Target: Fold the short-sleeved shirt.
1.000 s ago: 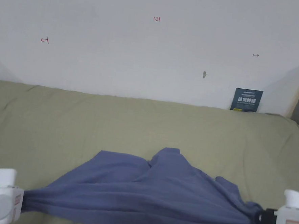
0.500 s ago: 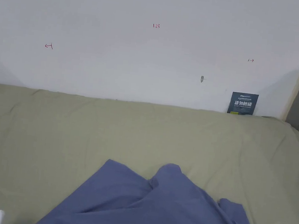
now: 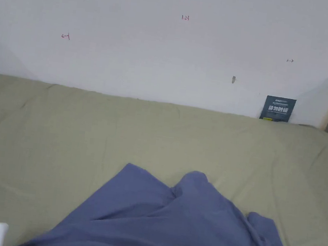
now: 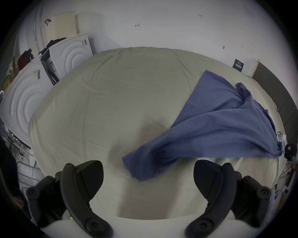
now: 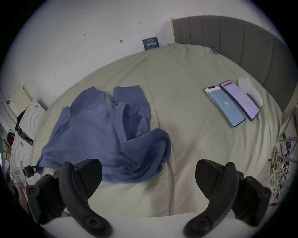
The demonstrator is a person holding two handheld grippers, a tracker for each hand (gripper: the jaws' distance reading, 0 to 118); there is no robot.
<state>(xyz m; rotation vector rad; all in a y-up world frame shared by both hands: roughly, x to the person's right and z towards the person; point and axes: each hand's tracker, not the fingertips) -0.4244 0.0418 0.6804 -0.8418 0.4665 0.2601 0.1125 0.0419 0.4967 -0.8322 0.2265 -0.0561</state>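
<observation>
A: Lying crumpled on the bed (image 3: 84, 126), the shirt (image 4: 217, 122) is seen at about 1 o'clock from the left tool (image 4: 148, 182), jaws spread wide, nothing held.

B: From the right tool (image 5: 148, 180), also wide and empty, it is seen at 11 o'clock; long axis runs tool to tool. Neither is judged clearly nearer.

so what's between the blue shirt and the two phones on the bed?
Bare sheet. In the right gripper view only olive bed sheet lies between the blue shirt and the two phones; nothing rests on that stretch.
</observation>
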